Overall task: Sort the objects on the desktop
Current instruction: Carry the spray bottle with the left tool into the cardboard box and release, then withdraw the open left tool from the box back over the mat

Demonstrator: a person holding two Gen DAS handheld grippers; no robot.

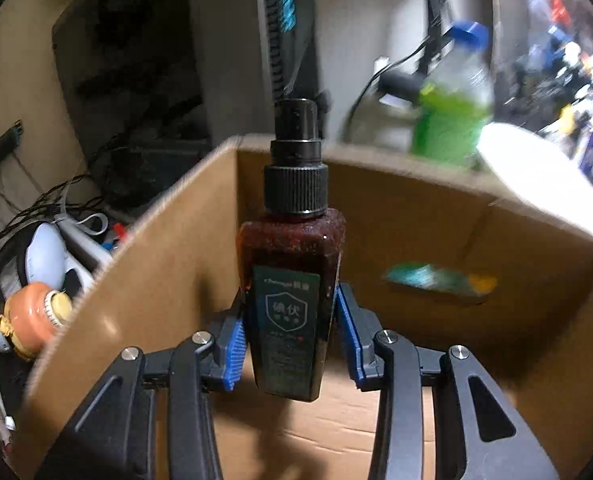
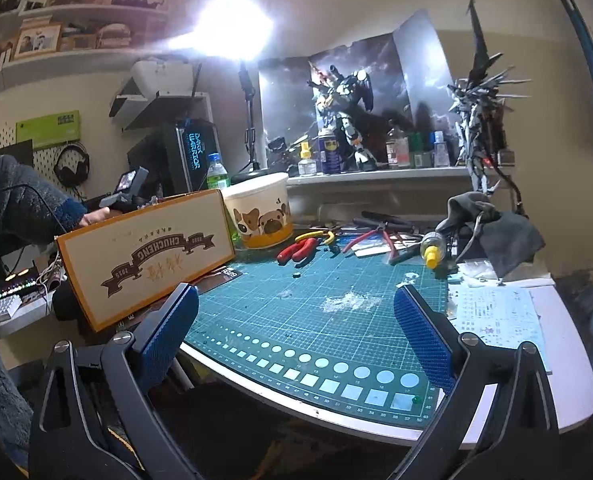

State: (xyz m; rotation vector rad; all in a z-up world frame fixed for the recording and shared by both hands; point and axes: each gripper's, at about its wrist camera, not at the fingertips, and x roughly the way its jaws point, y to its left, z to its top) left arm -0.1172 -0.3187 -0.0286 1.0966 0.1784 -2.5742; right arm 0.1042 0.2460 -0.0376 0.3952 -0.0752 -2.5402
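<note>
The left gripper (image 1: pixel 288 344) is clamped on the dark, reddish-brown spray bottle with a black ribbed pump cap (image 1: pixel 292 280), its blue ribbed pads (image 1: pixel 232 354) pressing the flat sides low on the body, across the dark green label. The bottle stands upright between the pads and hangs inside the open brown cardboard box (image 1: pixel 168 240), above the box's floor and close to its near-left corner. It looks like small, stiff plastic, partly full of dark liquid, so probably light with a little slosh; the walls seem smooth, and the label zone gives the pads the flattest bite. I would judge the narrow pump head a poor place to hold, since it could turn or depress. Farther inside the box, against its right wall, lies a blurred green and yellow packet (image 1: pixel 436 278). Beyond the box's far rim stand a clear bottle with a green label and blue cap (image 1: pixel 452 120) and a white round tub (image 1: pixel 536 176).

The right gripper (image 2: pixel 296 328) hangs with its blue pads wide apart, holding nothing, over the near edge of the green gridded cutting mat (image 2: pixel 316 320). Left of the mat the same box shows its printed side (image 2: pixel 148 256). Past the mat's far edge lie red-handled pliers (image 2: pixel 300 248) and a small yellow-capped bottle (image 2: pixel 432 248) on its side.
</note>
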